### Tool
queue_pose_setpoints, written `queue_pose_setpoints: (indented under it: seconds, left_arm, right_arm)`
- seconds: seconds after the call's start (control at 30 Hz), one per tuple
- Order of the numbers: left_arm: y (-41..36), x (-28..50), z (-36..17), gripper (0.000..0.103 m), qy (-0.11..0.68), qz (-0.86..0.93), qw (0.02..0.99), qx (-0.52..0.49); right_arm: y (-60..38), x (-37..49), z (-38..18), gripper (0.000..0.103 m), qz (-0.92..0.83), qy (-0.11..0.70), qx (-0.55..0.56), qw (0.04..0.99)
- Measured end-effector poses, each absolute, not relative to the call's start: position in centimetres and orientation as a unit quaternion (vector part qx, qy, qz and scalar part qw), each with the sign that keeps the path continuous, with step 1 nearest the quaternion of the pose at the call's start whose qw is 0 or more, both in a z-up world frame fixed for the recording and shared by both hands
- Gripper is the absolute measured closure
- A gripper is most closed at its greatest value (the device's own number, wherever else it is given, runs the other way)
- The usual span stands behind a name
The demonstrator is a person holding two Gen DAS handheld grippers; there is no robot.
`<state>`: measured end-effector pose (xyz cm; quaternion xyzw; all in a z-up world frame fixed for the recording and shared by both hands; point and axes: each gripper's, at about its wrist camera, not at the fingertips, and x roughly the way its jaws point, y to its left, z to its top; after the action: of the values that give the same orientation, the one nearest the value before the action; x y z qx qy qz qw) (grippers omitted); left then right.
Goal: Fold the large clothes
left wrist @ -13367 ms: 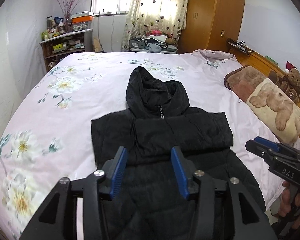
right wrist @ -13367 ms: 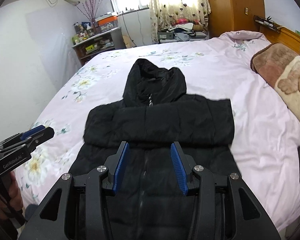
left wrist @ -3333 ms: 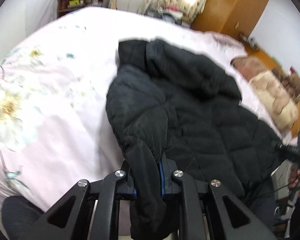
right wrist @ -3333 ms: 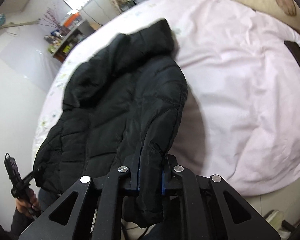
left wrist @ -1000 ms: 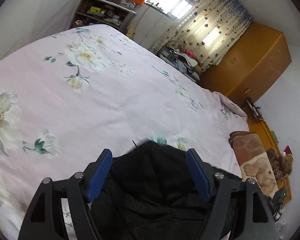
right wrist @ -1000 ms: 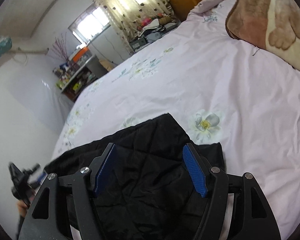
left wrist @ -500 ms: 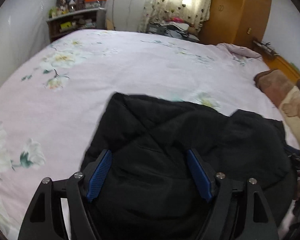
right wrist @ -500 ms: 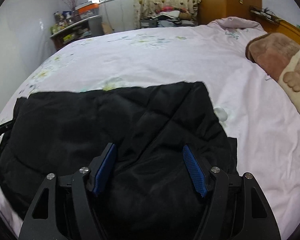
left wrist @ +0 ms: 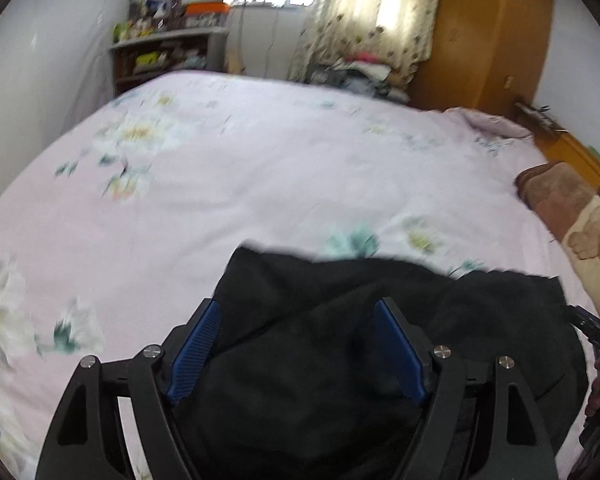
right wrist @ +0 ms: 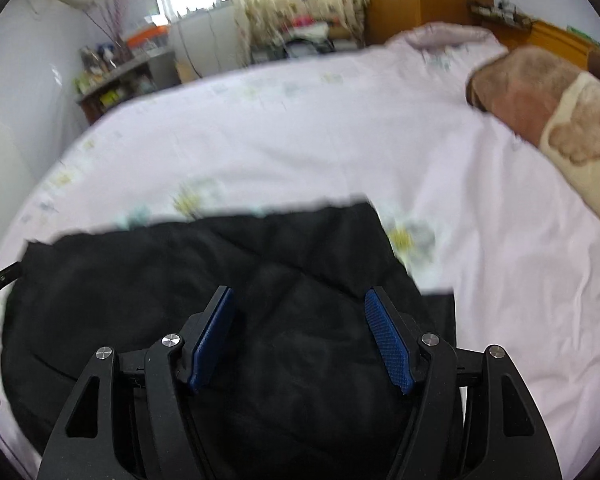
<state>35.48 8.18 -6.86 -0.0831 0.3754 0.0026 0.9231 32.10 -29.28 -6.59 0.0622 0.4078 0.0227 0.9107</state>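
Where the black jacket (left wrist: 380,340) lies folded on the near part of the pink floral bedspread (left wrist: 260,184), it spreads beneath and beyond my left gripper (left wrist: 298,354) and my right gripper (right wrist: 300,338). Both stand wide above it, blue pads (right wrist: 388,340) clear of cloth. Beside the bedspread's right edge lies a brown pillow (right wrist: 540,100).

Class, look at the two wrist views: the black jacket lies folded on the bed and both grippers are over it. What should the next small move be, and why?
Probably draw both grippers back. The left gripper and right gripper stand open with nothing pinched, and the black jacket already lies as a compact bundle on the bed. If its near edge, hidden behind the fingers, bulges, a light press first might help.
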Motion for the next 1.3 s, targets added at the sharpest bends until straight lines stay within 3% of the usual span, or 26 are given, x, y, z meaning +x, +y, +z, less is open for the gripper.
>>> queue_pose_setpoints:
  seconds: [0.1, 0.2, 0.37, 0.7, 0.9, 1.1, 1.3]
  left_arm:
    - [6.4, 37.5, -6.4, 0.023, 0.359, 0.004, 0.933, -0.027]
    - [6.6, 40.6, -10.1, 0.023, 0.409, 0.038, 0.912, 0.0]
    - [9.9, 40.9, -14.7, 0.02, 0.428, 0.043, 0.899, -0.086]
    - [9.8, 41.0, -17.2, 0.019, 0.422, 0.051, 0.899, -0.103]
    - [9.2, 40.7, -13.5, 0.024, 0.432, 0.065, 0.897, -0.071]
    - [7.0, 36.7, -6.3, 0.025, 0.36, 0.02, 0.928, -0.091]
    - [1.9, 36.2, -5.3, 0.024, 0.342, 0.009, 0.939, -0.027]
  right_arm:
    - [-28.4, 33.6, -6.1, 0.035, 0.031, 0.403, 0.053, 0.913]
    - [-28.1, 36.6, -8.8, 0.035, 0.007, 0.445, 0.028, 0.895]
    - [-29.6, 37.6, -12.8, 0.035, -0.007, 0.462, 0.057, 0.885]
    - [-29.5, 37.7, -15.4, 0.035, -0.018, 0.442, 0.057, 0.895]
    - [-29.7, 37.4, -13.2, 0.036, -0.027, 0.457, 0.056, 0.888]
    - [-27.3, 32.3, -5.8, 0.036, 0.026, 0.379, 0.072, 0.922]
    - [-23.9, 33.1, -8.5, 0.036, 0.056, 0.414, 0.047, 0.908]
